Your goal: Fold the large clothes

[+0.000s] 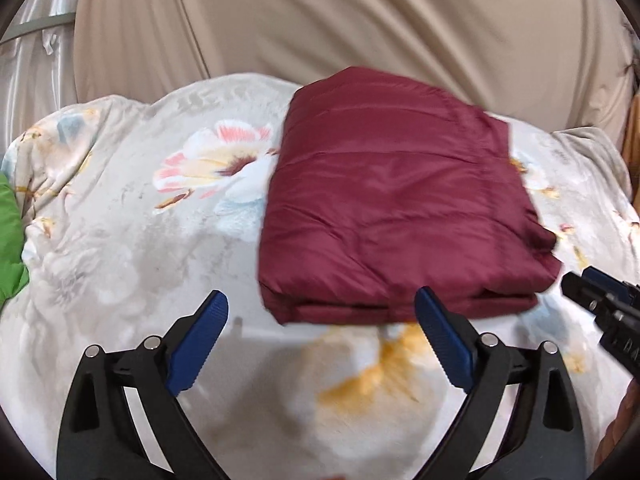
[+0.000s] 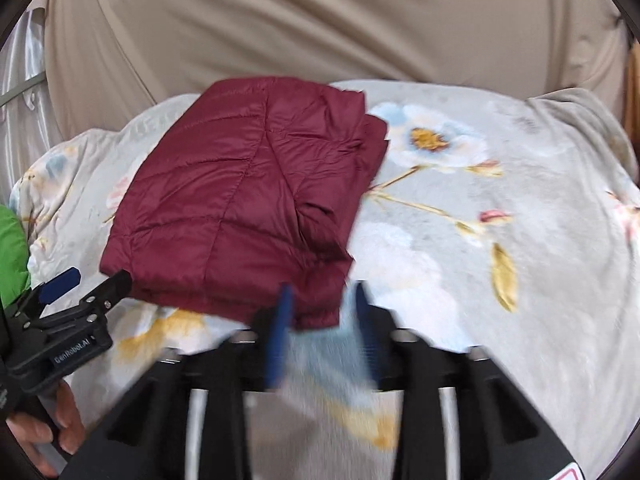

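Note:
A maroon quilted jacket (image 1: pixel 400 208) lies folded into a thick rectangle on a floral blanket (image 1: pixel 120 240). My left gripper (image 1: pixel 322 298) is open wide just short of the jacket's near edge, with nothing between its blue pads (image 1: pixel 200 340). In the right wrist view the same jacket (image 2: pixel 240 208) lies ahead and to the left. My right gripper (image 2: pixel 323 292) is blurred and partly open. The jacket's near right corner lies between its fingers, and a gap shows beside the right pad. The left gripper (image 2: pixel 90 280) shows at the jacket's near left corner. The right gripper (image 1: pixel 588 292) enters at the far right.
A green garment (image 1: pixel 10 240) lies at the blanket's left edge. Beige draped fabric (image 1: pixel 360 20) rises behind the bed, with a pale shiny curtain (image 1: pixel 36 60) to the left. A hand (image 2: pixel 60 420) holds the left gripper's handle. Bare blanket (image 2: pixel 500 200) stretches to the right of the jacket.

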Demonstrator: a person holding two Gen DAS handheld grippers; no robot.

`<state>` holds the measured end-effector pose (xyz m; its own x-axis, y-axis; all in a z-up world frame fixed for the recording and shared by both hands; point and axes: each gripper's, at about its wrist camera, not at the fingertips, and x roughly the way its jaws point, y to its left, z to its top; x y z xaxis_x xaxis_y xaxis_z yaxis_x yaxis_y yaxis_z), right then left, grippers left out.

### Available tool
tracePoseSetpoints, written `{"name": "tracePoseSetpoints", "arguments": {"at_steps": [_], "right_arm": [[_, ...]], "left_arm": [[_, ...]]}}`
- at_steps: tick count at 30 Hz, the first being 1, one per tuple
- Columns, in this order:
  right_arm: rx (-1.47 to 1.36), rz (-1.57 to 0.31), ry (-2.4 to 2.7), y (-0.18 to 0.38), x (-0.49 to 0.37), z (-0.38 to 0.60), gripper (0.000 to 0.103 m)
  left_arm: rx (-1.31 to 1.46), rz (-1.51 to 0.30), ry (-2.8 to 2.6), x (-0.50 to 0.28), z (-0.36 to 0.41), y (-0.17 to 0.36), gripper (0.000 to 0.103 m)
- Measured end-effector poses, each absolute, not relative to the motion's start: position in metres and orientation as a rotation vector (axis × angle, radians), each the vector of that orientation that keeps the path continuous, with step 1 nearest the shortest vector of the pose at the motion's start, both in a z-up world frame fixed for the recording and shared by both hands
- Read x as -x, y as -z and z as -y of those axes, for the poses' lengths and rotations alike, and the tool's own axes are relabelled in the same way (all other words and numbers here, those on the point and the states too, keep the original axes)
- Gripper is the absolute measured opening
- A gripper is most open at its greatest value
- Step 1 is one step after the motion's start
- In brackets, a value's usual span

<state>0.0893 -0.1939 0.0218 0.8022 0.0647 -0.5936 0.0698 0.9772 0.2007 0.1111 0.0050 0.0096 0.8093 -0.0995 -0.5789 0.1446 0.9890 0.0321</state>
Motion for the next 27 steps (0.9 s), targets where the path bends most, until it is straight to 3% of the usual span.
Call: {"name": "tracePoseSetpoints", "arguments": {"at_steps": [9, 27], "right_arm": [[-0.210, -0.702, 0.056, 0.012, -0.070, 0.189, 0.048], [-0.168, -0.709, 0.077, 0.018, -0.069, 0.177, 0.054]], "left_arm": [[-0.103, -0.589, 0.111, -0.083, 0.012, 0.002, 0.094], [-0.132, -0.614, 0.082, -0.088, 0.014, 0.011, 0.094]]}}
